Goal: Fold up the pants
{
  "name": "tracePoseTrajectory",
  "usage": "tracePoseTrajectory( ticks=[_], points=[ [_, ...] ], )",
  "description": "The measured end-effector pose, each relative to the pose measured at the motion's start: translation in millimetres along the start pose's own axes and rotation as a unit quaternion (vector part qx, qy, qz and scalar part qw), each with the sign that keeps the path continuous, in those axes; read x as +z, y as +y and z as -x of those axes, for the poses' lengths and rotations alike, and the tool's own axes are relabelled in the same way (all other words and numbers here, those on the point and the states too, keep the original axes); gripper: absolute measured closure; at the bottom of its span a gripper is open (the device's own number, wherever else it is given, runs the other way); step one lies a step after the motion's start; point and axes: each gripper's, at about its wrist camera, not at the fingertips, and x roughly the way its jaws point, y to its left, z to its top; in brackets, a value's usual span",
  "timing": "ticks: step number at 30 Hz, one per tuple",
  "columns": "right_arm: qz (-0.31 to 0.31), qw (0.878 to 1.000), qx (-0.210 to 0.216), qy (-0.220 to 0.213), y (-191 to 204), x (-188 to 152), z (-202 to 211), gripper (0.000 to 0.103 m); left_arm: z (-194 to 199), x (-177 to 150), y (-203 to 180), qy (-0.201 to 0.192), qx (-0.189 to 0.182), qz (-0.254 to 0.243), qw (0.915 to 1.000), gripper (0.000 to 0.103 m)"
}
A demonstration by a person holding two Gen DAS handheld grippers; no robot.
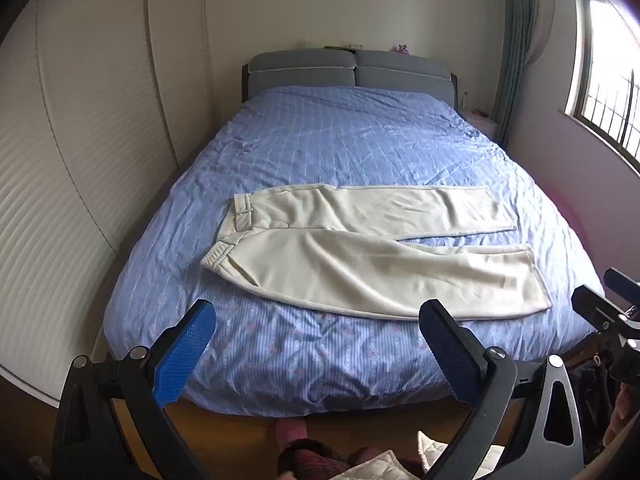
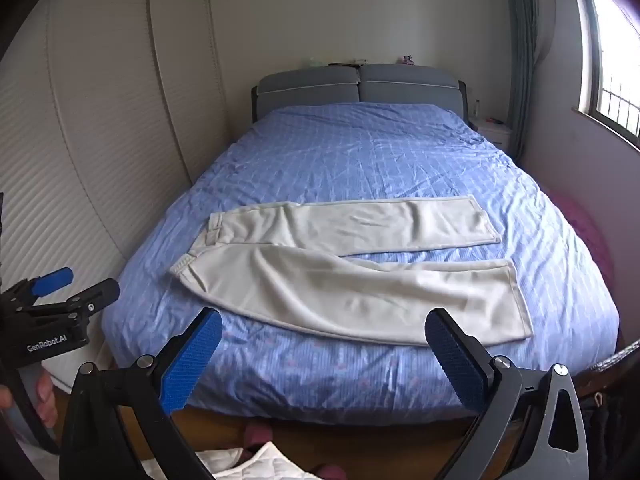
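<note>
Cream pants (image 1: 360, 256) lie flat across the blue bed (image 1: 304, 148), waistband to the left, both legs stretched to the right and slightly apart at the hems. The right wrist view shows the same pants (image 2: 344, 280) on the bed (image 2: 360, 152). My left gripper (image 1: 318, 312) hovers open over the bed's foot, short of the pants, nothing between its blue pads. My right gripper (image 2: 323, 320) is likewise open and empty, its right finger (image 2: 452, 352) overlapping the near leg's hem in view. The left gripper (image 2: 74, 284) also shows at the left edge of the right wrist view.
A white slatted wardrobe (image 1: 80, 168) runs along the bed's left side. A grey headboard (image 1: 348, 70) stands at the far end, a nightstand (image 2: 494, 130) and window (image 2: 616, 80) at the right. A quilted white cloth (image 1: 380, 466) and wooden floor lie below the grippers.
</note>
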Motion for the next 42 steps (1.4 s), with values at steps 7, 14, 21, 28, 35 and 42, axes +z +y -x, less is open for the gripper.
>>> tracePoseTrajectory(
  ticks=[7, 14, 21, 28, 35, 42],
  points=[
    [-0.004, 1.000, 0.003, -0.002, -1.0, -0.7, -0.7, 0.000, 13.1, -2.2, 1.8, -0.024, -0.007, 0.011, 0.9996, 0.000],
    [-0.002, 1.000, 0.005, -0.001, -0.1, 0.0, -4.1, 0.000, 15.2, 1.0, 6.9, -0.026, -0.006, 0.011, 0.9996, 0.000],
    [-0.003, 1.000, 0.006, -0.001, 6.3, 1.0, -3.4, 0.000, 16.8, 1.6, 9.4, -0.028, -0.004, 0.013, 0.9995, 0.000],
    [-0.003, 1.000, 0.009, -0.001, 7.3, 3.4, -7.9, 0.000, 19.2, 5.5, 10.0, -0.031, -0.001, 0.010, 0.9995, 0.000],
    [-0.003, 1.000, 0.009, -0.001, 7.5, 4.9, -8.8, 0.000, 19.7, 7.5, 10.1, -0.034, -0.004, 0.011, 0.9994, 0.000],
    [-0.004, 1.000, 0.010, -0.004, 5.9, 8.1, -8.7, 0.000, 19.9, 10.8, 9.4, -0.037, -0.004, 0.010, 0.9993, 0.000]
  ],
)
